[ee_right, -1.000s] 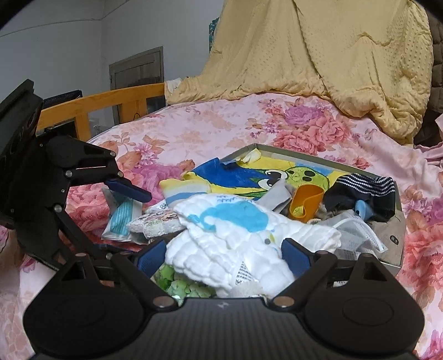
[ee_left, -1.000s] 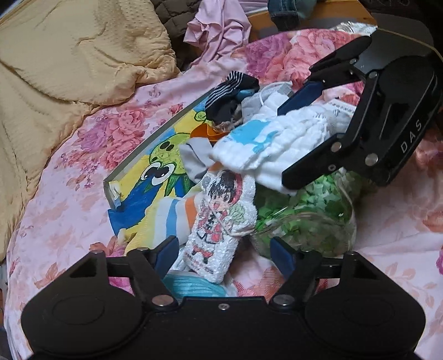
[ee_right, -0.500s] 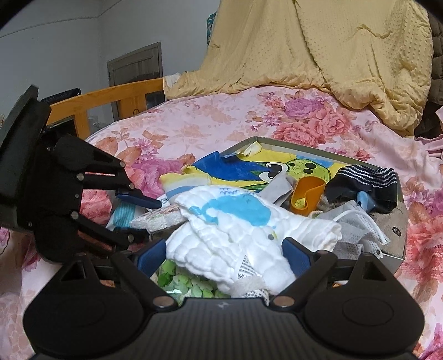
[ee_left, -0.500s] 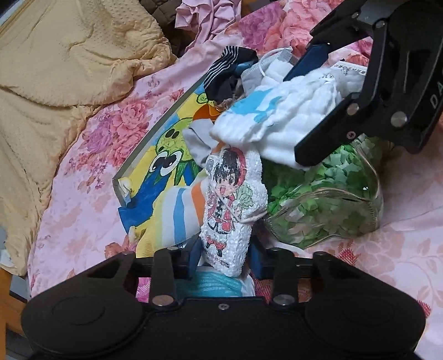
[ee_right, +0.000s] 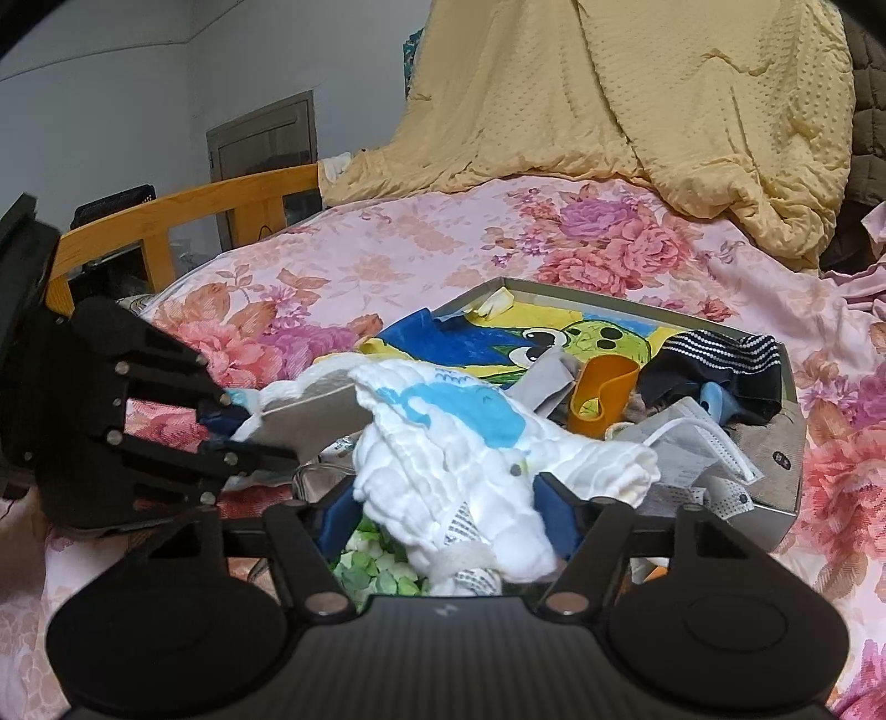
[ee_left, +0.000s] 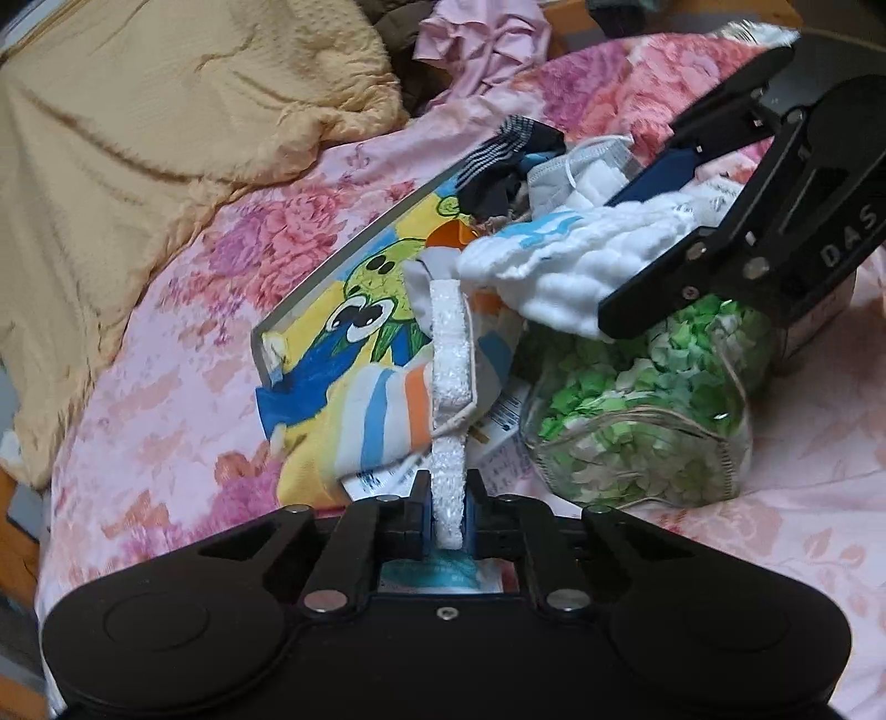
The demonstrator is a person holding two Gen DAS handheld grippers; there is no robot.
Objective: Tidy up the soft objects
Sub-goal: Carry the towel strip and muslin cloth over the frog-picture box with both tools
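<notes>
My left gripper (ee_left: 448, 507) is shut on a flat white plush figure (ee_left: 451, 376), held edge-on so its printed face is hidden; it also shows in the right wrist view (ee_right: 310, 401). My right gripper (ee_right: 451, 512) holds a white quilted cloth with a blue print (ee_right: 470, 437) between its pads, seen in the left wrist view (ee_left: 559, 260) too. Both hover over a grey box (ee_right: 786, 482) on the bed, holding a cartoon frog cloth (ee_left: 360, 310), a striped dark sock (ee_right: 720, 360) and face masks (ee_right: 698, 443).
A glass jar of green paper bits (ee_left: 642, 410) lies under the right gripper. A yellow blanket (ee_right: 637, 94) is heaped at the back. A pink garment (ee_left: 476, 44) lies beyond the box. A wooden bed rail (ee_right: 183, 216) runs at the left.
My left gripper closed on the plush figure and turned it from face-on to edge-on, lifting it. The right gripper narrowed around the white cloth.
</notes>
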